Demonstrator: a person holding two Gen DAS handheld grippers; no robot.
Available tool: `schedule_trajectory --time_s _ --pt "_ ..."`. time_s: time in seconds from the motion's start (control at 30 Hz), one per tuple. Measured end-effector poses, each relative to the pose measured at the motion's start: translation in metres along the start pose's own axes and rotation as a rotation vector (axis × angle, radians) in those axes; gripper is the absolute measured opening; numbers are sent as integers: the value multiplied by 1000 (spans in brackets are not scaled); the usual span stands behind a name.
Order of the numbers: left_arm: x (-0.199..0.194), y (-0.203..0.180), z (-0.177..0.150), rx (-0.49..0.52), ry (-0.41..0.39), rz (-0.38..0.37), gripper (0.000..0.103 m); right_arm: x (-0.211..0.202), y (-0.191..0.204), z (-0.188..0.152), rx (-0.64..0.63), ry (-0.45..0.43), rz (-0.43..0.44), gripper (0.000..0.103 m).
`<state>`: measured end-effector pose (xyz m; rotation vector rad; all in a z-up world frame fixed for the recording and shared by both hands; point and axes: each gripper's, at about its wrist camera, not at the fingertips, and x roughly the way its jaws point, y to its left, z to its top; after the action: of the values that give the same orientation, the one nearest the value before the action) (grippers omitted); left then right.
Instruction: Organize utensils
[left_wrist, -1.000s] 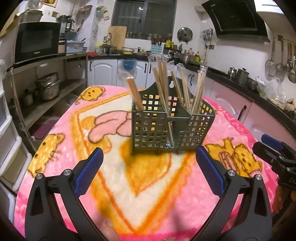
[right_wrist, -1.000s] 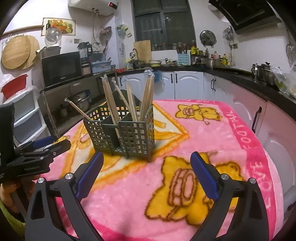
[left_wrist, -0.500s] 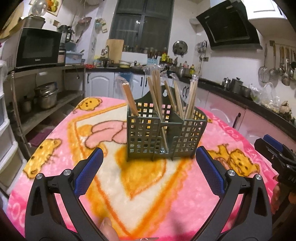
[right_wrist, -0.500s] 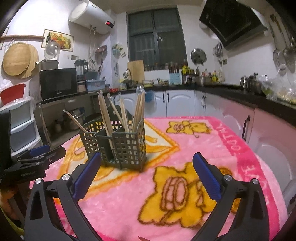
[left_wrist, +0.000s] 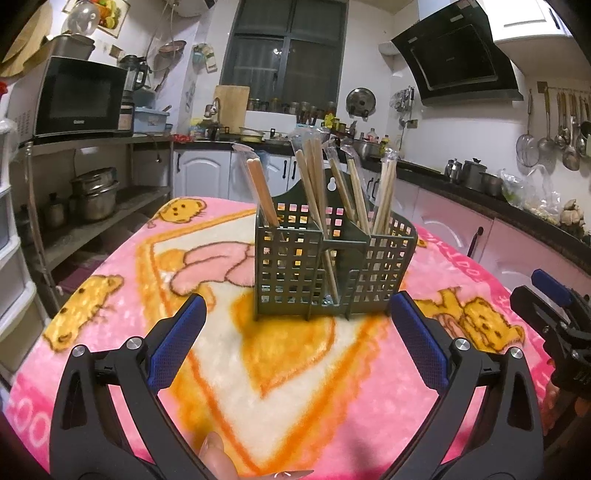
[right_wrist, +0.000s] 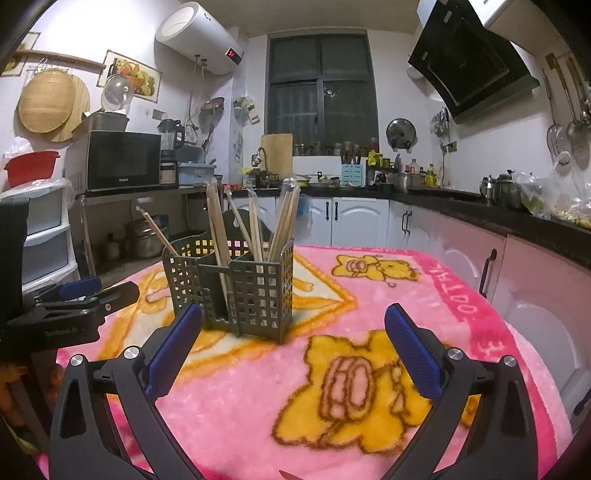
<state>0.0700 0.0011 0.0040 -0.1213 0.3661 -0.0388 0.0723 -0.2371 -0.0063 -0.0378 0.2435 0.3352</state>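
A dark green slotted utensil holder (left_wrist: 328, 266) stands upright on the pink blanket-covered table (left_wrist: 110, 302); it also shows in the right wrist view (right_wrist: 236, 291). Several wooden chopsticks (left_wrist: 317, 192) in clear sleeves stand in its compartments, seen too in the right wrist view (right_wrist: 255, 221). My left gripper (left_wrist: 295, 339) is open and empty, in front of the holder. My right gripper (right_wrist: 291, 343) is open and empty, to the holder's right. Each gripper shows from the side in the other's view: the right one (left_wrist: 554, 317) and the left one (right_wrist: 77, 299).
A metal shelf with a microwave (right_wrist: 122, 162) and pots stands left of the table. White and pink kitchen cabinets (right_wrist: 461, 243) and a dark counter run behind and to the right. A plastic drawer unit (right_wrist: 40, 236) stands at far left.
Both cameras have tilted upward and lowered, so the holder appears lower and closer in view and more of the wall shows. Both grippers stay open and empty.
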Motion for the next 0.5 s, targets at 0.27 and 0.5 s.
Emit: schedule_trajectory --time_s 0.27,0.5 --pt "0 0 0 -3 -1 -4 92 0 0 -1 1 4 3 96" --pt "0 0 0 -3 -1 -3 92 0 0 0 -4 -1 -4 96"
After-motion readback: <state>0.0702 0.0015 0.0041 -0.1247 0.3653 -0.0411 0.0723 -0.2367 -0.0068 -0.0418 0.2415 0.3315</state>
